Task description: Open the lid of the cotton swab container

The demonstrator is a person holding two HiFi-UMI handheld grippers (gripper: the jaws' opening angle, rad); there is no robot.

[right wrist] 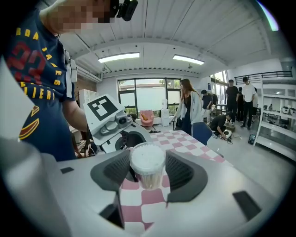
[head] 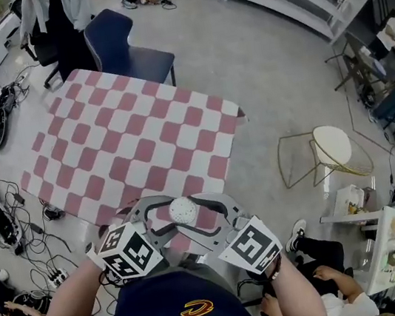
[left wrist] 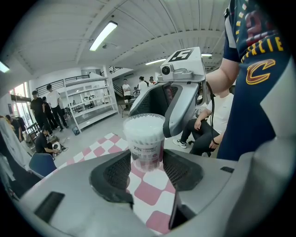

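A clear cotton swab container (head: 184,210) with a white top stands close to the near edge of the pink-and-white checked table (head: 127,143). My left gripper (head: 168,215) comes in from the left. Its pads (left wrist: 115,171) press the container's lower body (left wrist: 144,139) from both sides. My right gripper (head: 203,216) comes in from the right. Its pads (right wrist: 181,172) sit against the lid (right wrist: 147,159) at the container's top. Both grippers face each other across the container, and each one's marker cube shows in the other's view.
A blue chair (head: 122,42) stands at the table's far side. A gold wire stool with a white seat (head: 331,150) is to the right. Cables and power strips (head: 2,201) litter the floor on the left. A seated person's legs (head: 328,266) are at the lower right.
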